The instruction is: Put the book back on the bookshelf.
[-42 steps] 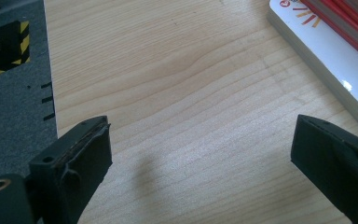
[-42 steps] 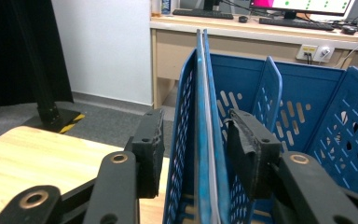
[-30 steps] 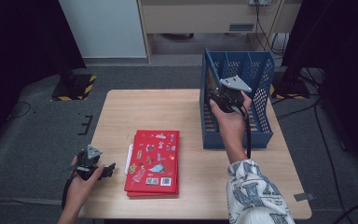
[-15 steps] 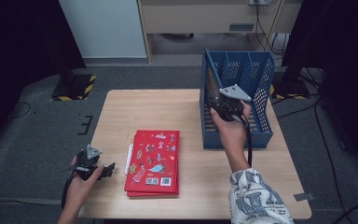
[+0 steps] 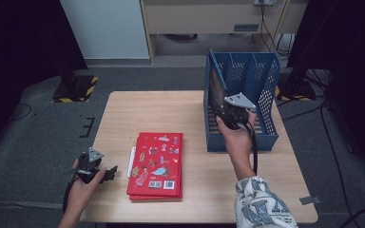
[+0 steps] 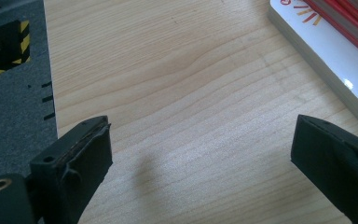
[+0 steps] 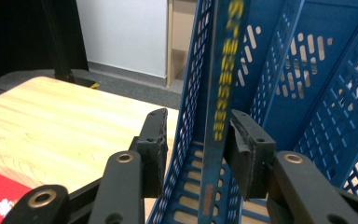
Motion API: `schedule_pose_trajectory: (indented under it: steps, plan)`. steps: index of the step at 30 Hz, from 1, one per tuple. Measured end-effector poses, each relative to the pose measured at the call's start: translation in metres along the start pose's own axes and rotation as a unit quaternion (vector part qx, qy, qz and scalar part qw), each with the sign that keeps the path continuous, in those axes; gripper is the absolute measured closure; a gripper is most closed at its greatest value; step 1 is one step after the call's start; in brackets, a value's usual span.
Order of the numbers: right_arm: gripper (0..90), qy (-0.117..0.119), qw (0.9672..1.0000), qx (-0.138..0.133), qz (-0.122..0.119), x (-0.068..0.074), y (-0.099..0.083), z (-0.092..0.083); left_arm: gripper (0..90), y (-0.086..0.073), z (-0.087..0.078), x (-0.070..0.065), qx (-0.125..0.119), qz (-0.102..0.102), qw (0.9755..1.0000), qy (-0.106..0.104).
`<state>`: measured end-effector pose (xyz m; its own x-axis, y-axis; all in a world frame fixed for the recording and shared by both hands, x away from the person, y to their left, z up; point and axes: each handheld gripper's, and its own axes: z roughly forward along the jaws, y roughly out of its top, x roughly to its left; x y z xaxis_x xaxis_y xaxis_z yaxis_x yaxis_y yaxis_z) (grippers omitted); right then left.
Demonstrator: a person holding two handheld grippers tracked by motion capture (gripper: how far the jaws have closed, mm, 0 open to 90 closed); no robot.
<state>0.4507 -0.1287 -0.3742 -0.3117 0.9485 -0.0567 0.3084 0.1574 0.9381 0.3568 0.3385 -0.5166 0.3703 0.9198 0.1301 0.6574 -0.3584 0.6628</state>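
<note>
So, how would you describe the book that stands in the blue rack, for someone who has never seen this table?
Start at the blue perforated rack on the right side of the wooden table. In its leftmost compartment, against the outer wall, one thin book stands upright between the jaws of the right gripper. Unlike the red books lying flat, it has a dark blue spine with yellow lettering.

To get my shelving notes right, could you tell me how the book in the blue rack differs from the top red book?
The racked book stands upright on edge inside the blue rack, while the red book lies flat on a stack on the table. The racked book shows a dark blue spine with yellow lettering, and the red book shows a cover with cartoon pictures.
</note>
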Motion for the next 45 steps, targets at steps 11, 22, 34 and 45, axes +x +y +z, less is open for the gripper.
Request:
schedule_pose_trajectory:
  steps: [11,22,34,45]
  plan:
    - [68.1,-0.005,1.0000,-0.002,-0.006,0.005,0.000,-0.002,4.5,0.000,0.000,0.000,0.000,0.001,1.0000,-0.001]
    - [70.0,0.013,0.9998,-0.007,-0.011,0.020,0.007,0.001,4.5,0.000,0.000,0.001,-0.002,-0.001,1.0000,0.000]
    - [64.6,0.012,0.9999,-0.009,-0.002,0.020,0.008,0.004,4.5,0.001,0.000,0.001,-0.002,-0.001,1.0000,-0.001]
    - [39.5,0.034,0.9990,-0.023,0.019,0.010,-0.001,-0.003,4.5,0.001,0.000,0.000,-0.004,0.001,1.0000,-0.001]
